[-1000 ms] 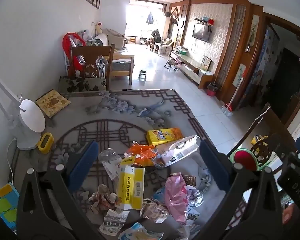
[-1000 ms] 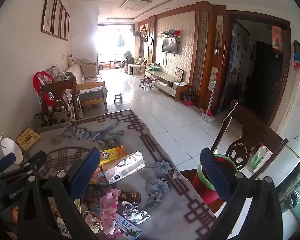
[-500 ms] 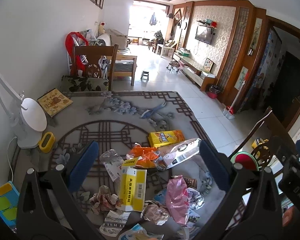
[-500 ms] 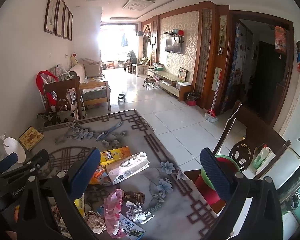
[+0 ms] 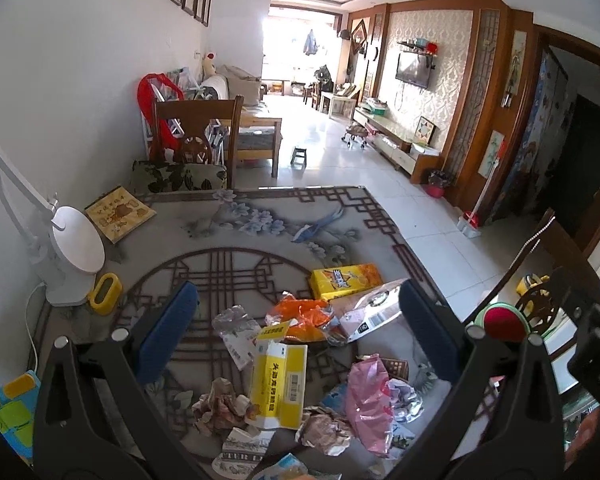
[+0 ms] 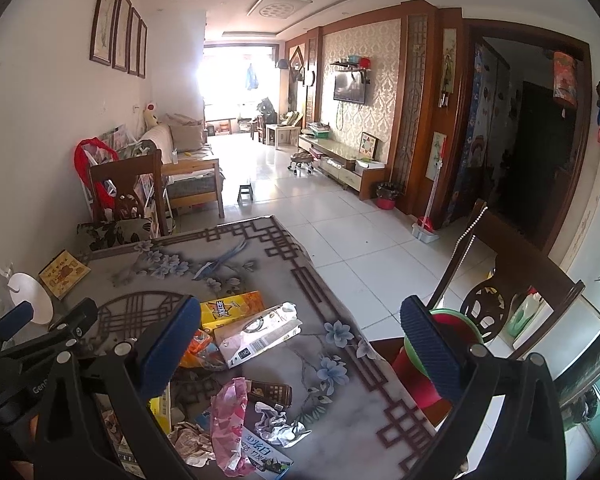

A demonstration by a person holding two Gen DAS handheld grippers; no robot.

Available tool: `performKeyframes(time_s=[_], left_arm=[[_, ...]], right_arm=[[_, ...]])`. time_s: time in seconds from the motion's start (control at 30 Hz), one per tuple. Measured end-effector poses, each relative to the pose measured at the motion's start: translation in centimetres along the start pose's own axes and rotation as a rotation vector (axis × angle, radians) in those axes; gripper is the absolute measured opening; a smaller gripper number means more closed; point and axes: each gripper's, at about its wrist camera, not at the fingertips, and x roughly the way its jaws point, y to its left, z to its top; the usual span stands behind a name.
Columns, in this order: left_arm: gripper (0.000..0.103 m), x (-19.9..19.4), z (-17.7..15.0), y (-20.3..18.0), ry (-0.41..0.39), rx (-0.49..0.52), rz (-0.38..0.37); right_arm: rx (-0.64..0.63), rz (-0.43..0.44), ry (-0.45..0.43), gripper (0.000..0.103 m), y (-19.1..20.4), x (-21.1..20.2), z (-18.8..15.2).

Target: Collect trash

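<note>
Both pairs of jaws stand wide apart with nothing between them: the left gripper [image 5: 298, 336] hangs above a heap of litter on the patterned table [image 5: 236, 236], and the right gripper [image 6: 300, 350] sits over the table's right edge, one blue pad above the litter and the other in front of a red bin with a green rim [image 6: 416, 368] beside a wooden chair [image 6: 512, 280]. Under the left gripper lie a yellow and white medicine box [image 5: 280, 384], an orange wrapper [image 5: 304, 316], a pink plastic bag [image 5: 370, 396] and crumpled paper [image 5: 220, 406]. Farther back, a yellow snack box [image 5: 346, 280] touches a silver pouch [image 5: 370, 312]. A white desk lamp [image 5: 74, 256] and a small yellow holder [image 5: 105, 288] stand at the table's left edge.
</note>
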Motion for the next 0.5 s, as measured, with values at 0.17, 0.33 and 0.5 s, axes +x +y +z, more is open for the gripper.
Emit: performKeyframes(time_s=[0.17,0.33,0.5], left_arm=[[0.099,-0.4,-0.4,-0.7,-0.093,0.075,0.077],[0.099,0.0,-0.2,0.1,-0.052,0.007,0.052],[0.099,0.1,-0.3,0.3,-0.04,0.006,0.007]], right_arm=[[-0.003,-0.003,-0.004,0.096,0.1,0.0,0.1],[0.001,-0.001,-0.004,0.096,0.1,0.0,0.1],[0.004,-0.002,-0.003,0.096,0.2,0.0,0.2]])
